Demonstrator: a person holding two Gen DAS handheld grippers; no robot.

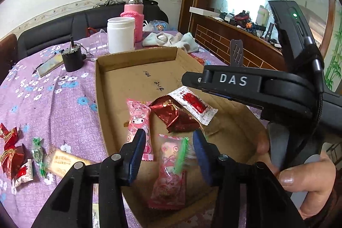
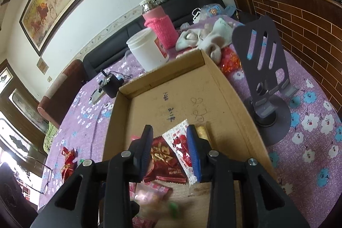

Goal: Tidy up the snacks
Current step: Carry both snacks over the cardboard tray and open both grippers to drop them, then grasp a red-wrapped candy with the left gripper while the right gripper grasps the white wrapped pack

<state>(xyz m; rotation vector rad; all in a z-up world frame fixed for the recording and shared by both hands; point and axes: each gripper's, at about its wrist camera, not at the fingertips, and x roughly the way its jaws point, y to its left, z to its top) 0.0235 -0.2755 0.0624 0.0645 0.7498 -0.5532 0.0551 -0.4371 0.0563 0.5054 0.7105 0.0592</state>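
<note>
A shallow cardboard box (image 1: 136,57) lies on the purple flowered tablecloth and holds several snack packets. My left gripper (image 1: 170,140) is open above a pink packet (image 1: 168,174). A blurred green wrapper (image 1: 181,153) is beside its right finger. A pink cartoon packet (image 1: 139,121), a dark red packet (image 1: 173,114) and a white-and-red packet (image 1: 192,104) lie further in. My right gripper (image 2: 170,138) is open over the dark red packet (image 2: 164,159) and the white-and-red packet (image 2: 179,142), gripping nothing. A gold piece (image 2: 203,131) lies beside its right finger.
Loose snacks lie left of the box: red candies (image 1: 10,146), a green candy (image 1: 37,153), a beige packet (image 1: 64,161). Behind the box stand a white jar (image 1: 120,34), a pink bottle (image 1: 133,14) and a cloth (image 1: 171,40). A grey phone stand (image 2: 263,69) is at its right.
</note>
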